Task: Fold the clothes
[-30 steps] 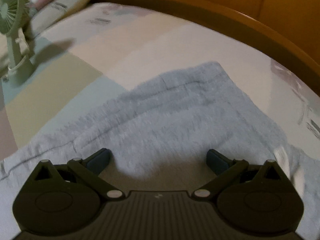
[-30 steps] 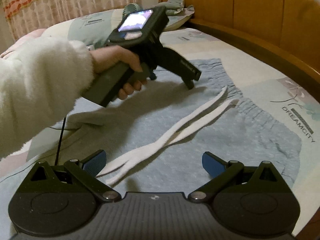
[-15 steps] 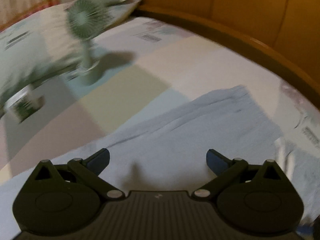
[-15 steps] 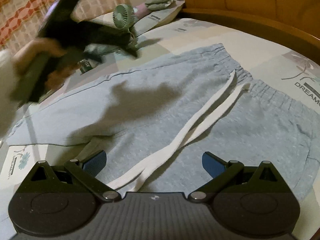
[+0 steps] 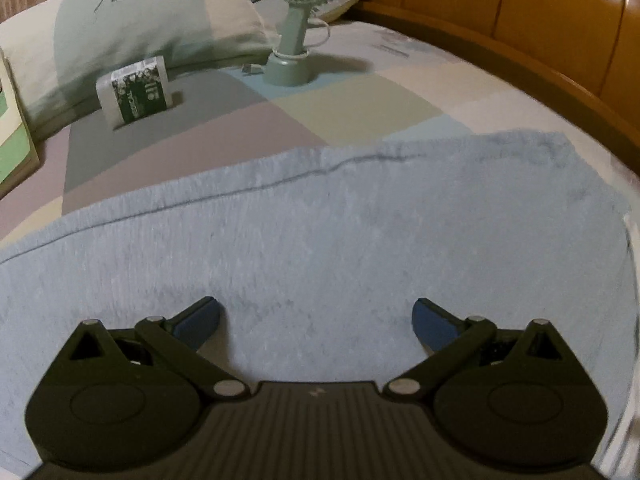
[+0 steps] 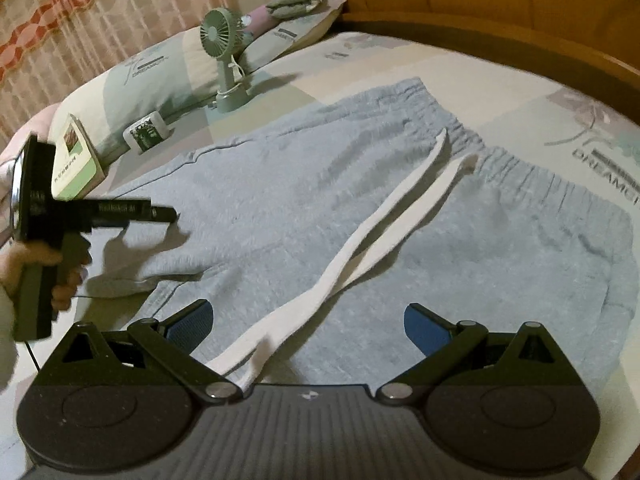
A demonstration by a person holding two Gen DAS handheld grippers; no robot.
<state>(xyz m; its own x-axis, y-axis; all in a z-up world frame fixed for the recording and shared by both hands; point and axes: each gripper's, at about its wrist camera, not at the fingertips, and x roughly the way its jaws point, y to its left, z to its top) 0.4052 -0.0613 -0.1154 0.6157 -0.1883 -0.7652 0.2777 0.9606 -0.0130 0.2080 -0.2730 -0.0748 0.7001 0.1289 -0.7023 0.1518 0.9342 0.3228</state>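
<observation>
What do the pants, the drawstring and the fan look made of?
Pants: soft knit, likely fleece; light blue-grey, matte, fuzzy surface with a gathered waistband. Drawstring: flat white woven cord, probably cotton, lying limp on the pants. Fan: smooth moulded plastic by the look, pale green with a slight sheen, rigid grille and base.

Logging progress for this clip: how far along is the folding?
Barely begun. Done: the grey sweatpants lie spread flat on the bed, white drawstring loose across them, no fold visible. In hand: nothing; the left hand-held gripper and right hand-held gripper both hover open over the fabric. Left: every fold.
</observation>
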